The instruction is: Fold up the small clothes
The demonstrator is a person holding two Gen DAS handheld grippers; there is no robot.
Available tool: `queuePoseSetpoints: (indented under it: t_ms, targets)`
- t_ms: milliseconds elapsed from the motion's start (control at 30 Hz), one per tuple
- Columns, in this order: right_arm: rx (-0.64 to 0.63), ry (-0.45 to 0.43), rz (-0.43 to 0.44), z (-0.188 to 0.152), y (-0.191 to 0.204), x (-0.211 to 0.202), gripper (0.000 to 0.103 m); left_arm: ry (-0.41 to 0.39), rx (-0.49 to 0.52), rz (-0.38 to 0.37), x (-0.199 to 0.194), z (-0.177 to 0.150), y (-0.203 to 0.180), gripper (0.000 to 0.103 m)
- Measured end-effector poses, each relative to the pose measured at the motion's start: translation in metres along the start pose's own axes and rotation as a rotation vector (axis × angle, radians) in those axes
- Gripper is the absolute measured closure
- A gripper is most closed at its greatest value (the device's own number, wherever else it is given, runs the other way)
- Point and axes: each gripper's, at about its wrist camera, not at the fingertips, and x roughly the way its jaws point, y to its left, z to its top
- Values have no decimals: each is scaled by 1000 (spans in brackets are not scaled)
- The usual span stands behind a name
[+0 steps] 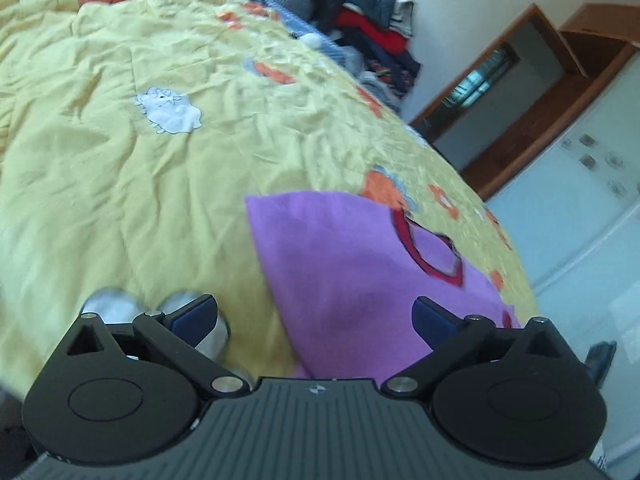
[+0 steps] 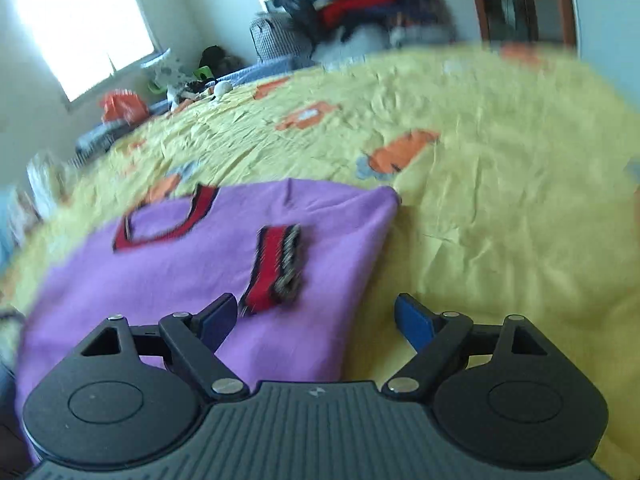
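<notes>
A small purple top [image 1: 344,272] with a red-trimmed neck opening [image 1: 424,252] lies flat on the yellow bed cover [image 1: 120,184]. In the right wrist view the purple top [image 2: 192,272] has a sleeve folded in, its red and dark striped cuff [image 2: 276,268] lying on top. My left gripper [image 1: 314,316] is open and empty, over the top's left edge. My right gripper [image 2: 316,318] is open and empty, over the top's right edge, just short of the cuff.
A pile of dark and red clothes [image 1: 360,12] sits at the far end of the bed, also in the right wrist view [image 2: 360,0]. A wooden doorway [image 1: 500,92] and white cabinet [image 1: 580,200] stand beside the bed. A bright window [image 2: 84,28] is at far left.
</notes>
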Motion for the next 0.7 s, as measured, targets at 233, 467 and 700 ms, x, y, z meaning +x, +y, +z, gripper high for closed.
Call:
queuePoseSetpoints:
  t_ms: [233, 467, 700]
  targets:
    - [50, 56, 86, 25, -13, 21, 16, 98, -3, -40, 45, 23, -5, 3]
    - [-199, 65, -94, 12, 33, 31, 65, 102, 98, 85, 52, 14, -18, 91]
    - [-185, 90, 4, -23, 30, -34, 12, -4, 75, -55, -9, -13, 0, 3]
